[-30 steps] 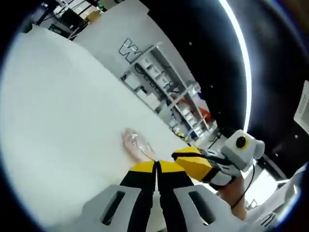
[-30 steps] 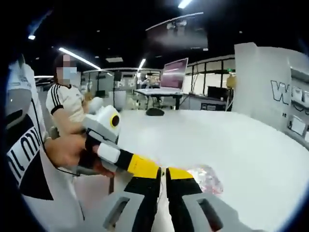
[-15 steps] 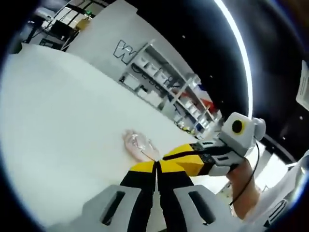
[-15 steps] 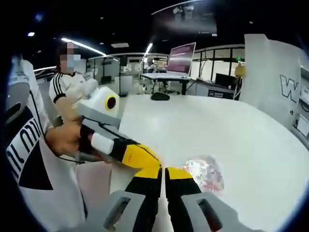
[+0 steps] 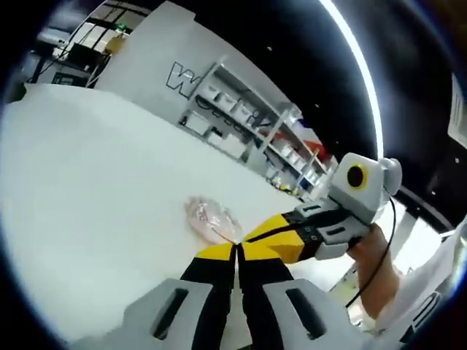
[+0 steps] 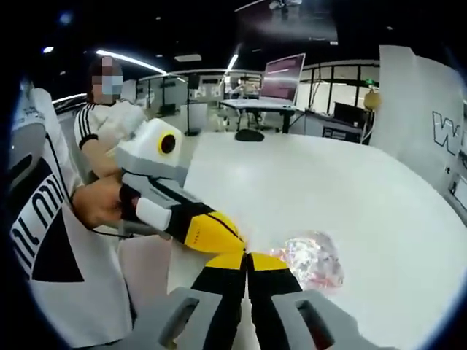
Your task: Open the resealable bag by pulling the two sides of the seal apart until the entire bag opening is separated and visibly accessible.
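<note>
A clear resealable bag [image 5: 211,217] with pinkish contents lies on the white table [image 5: 87,182], just beyond my left gripper [image 5: 237,251]. Its jaws are shut, and the bag's near edge runs down into their yellow tips. The right gripper's yellow fingers [image 5: 281,235] come in from the right and meet the same spot. In the right gripper view the bag [image 6: 312,261] sits right of my right gripper [image 6: 248,257], which is shut with the bag's edge at its tips. The left gripper's fingers [image 6: 211,232], held by a hand [image 6: 98,208], touch those tips from the left.
A shelving rack [image 5: 248,127] with bins and a white lettered panel [image 5: 157,55] stand beyond the table's far edge. A dark small object [image 6: 249,135] lies far out on the table [image 6: 350,189]. A person in a striped white shirt [image 6: 102,131] sits at left, near a desk with a monitor [image 6: 286,73].
Both views have tilted slightly. Each gripper now points more steeply down at the shared tip point. The bag stays at the jaw tips and both grippers remain shut.
</note>
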